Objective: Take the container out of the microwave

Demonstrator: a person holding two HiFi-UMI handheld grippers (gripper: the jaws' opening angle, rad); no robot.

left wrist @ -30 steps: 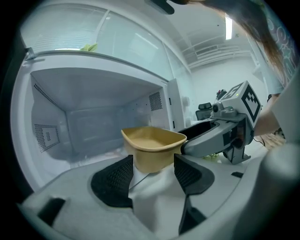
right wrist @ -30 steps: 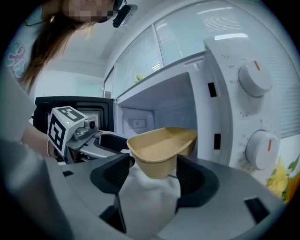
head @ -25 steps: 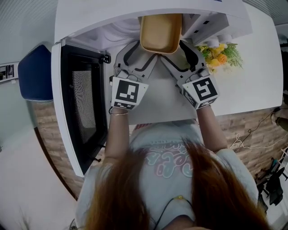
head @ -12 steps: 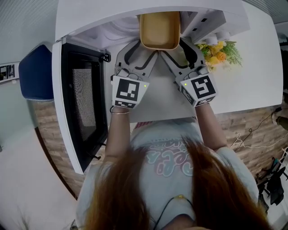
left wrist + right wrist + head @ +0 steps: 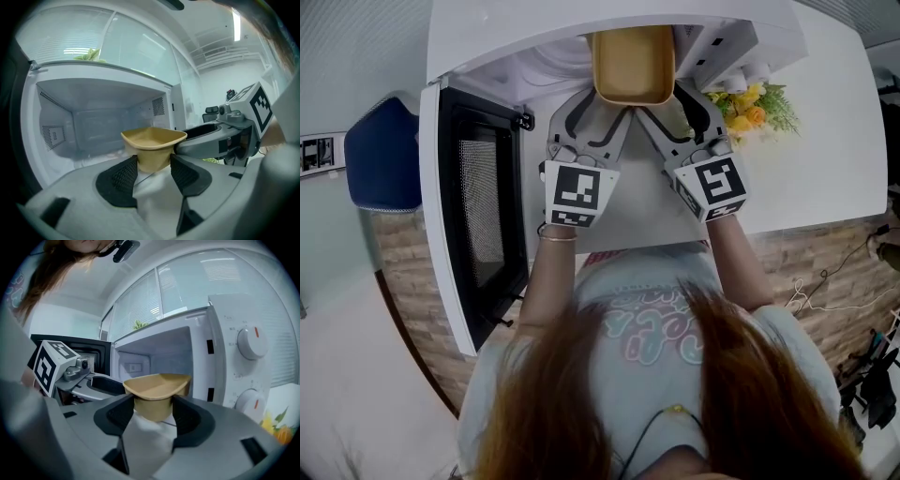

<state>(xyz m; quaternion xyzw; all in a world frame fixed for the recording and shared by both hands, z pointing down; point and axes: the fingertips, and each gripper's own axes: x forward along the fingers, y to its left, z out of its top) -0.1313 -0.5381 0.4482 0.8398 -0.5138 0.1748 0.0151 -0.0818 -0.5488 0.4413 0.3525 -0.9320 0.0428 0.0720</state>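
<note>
Nearest to me, the person is holding both tools out level in front of the chest, angled in towards each other. The left gripper (image 5: 600, 103) and the right gripper (image 5: 671, 99) are meeting at the near end of the tan plastic container (image 5: 633, 61).

Each pair of jaws has just been closing. In each gripper view the black ribbed pads are now pressing on the container's wall just under its flared rim, the left pair at the near left corner and the right pair at the near right corner. Neither hand is reaching further than the other.

The container is lying straight ahead of both sets of jaws. Its open mouth is facing up and it looks empty. Its far end is sitting inside the white microwave (image 5: 516, 37), and its length seems to be running away from the tools into the cavity. So I judge that the coming move is a straight pull back towards the body, with both hands together.

Left of the left gripper, the microwave door (image 5: 473, 216) is hanging wide open. Beyond the right gripper are the control dials (image 5: 253, 343) and some yellow flowers (image 5: 755, 108).
</note>
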